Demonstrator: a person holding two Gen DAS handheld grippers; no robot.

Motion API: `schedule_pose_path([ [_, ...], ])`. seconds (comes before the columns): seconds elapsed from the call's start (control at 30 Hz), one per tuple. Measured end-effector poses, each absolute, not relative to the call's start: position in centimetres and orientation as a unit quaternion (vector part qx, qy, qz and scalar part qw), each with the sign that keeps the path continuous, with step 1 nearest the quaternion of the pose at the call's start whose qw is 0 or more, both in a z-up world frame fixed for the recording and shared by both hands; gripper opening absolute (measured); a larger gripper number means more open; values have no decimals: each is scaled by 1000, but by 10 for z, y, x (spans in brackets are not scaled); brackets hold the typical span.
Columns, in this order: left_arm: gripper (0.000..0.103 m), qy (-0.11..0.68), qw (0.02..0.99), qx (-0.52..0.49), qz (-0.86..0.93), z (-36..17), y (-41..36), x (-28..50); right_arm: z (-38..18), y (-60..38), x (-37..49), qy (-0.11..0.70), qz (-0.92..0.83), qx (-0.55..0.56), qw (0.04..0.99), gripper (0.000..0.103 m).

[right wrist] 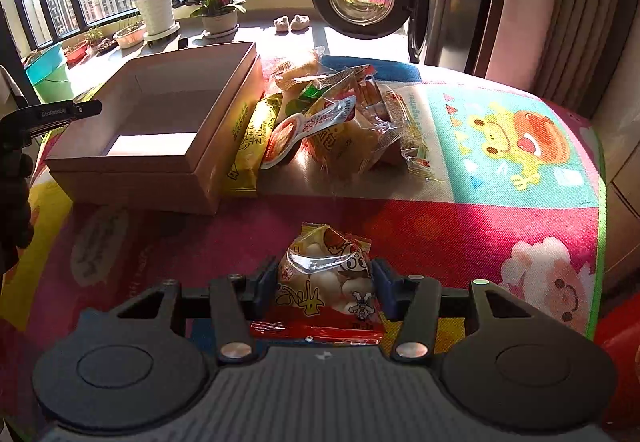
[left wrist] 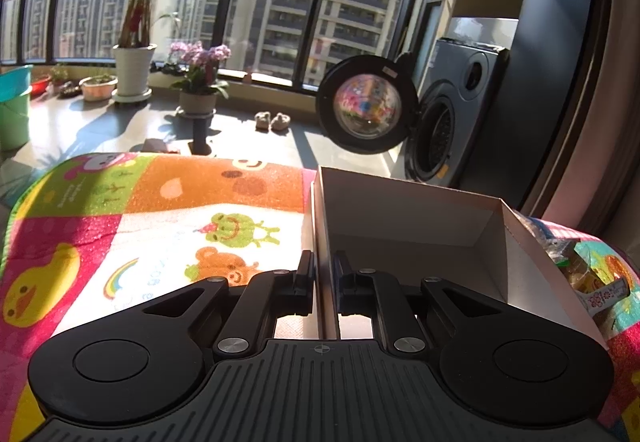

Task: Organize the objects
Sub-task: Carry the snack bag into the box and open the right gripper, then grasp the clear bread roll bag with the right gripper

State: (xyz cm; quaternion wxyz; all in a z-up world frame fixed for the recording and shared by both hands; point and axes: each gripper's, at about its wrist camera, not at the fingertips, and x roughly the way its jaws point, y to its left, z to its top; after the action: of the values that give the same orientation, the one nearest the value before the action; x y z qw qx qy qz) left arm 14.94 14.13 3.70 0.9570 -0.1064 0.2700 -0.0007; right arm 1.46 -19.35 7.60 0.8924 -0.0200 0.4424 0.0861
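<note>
Left wrist view: left tongs (left wrist: 323,274) clamped on the near wall of the open cardboard box (left wrist: 404,226) on the cartoon-print surface (left wrist: 160,217).
Right wrist view: right tongs (right wrist: 325,282) gripping a snack packet (right wrist: 328,282); snack pile (right wrist: 332,121) just beside the box.

Ahead of me a washing machine (left wrist: 460,113) with its round door (left wrist: 362,103) swung open, a pair of slippers (left wrist: 272,121) on the sunlit floor, pink orchids in a pot (left wrist: 199,79), a tall plant in a white pot (left wrist: 133,69), a green bucket (right wrist: 48,75), tower blocks beyond my windows (left wrist: 276,25)
</note>
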Motion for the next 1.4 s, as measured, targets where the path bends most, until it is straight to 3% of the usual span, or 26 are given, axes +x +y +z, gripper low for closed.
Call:
schedule_pose_path([
  [0.2, 12, 269, 957, -111, -3, 36, 141, 149, 134, -153, 2, 388, 176, -18, 904, 50],
  [0.4, 12, 270, 956, -111, -5, 36, 142, 149, 162, -93, 69, 327, 220, -39, 918, 50],
  [0.67, 13, 270, 955, -119, -11, 35, 146, 149, 141, -45, 187, 350, 226, 25, 909, 52],
  [1.0, 13, 266, 958, -108, -4, 34, 142, 148, 125, -133, 149, 306, 156, -12, 939, 55],
  [1.27, 13, 265, 958, -108, -4, 34, 142, 147, 75, -171, 122, 365, 142, -36, 919, 57],
  [1.4, 13, 265, 958, -108, -4, 34, 142, 147, 62, -181, 129, 390, 142, 26, 909, 41],
])
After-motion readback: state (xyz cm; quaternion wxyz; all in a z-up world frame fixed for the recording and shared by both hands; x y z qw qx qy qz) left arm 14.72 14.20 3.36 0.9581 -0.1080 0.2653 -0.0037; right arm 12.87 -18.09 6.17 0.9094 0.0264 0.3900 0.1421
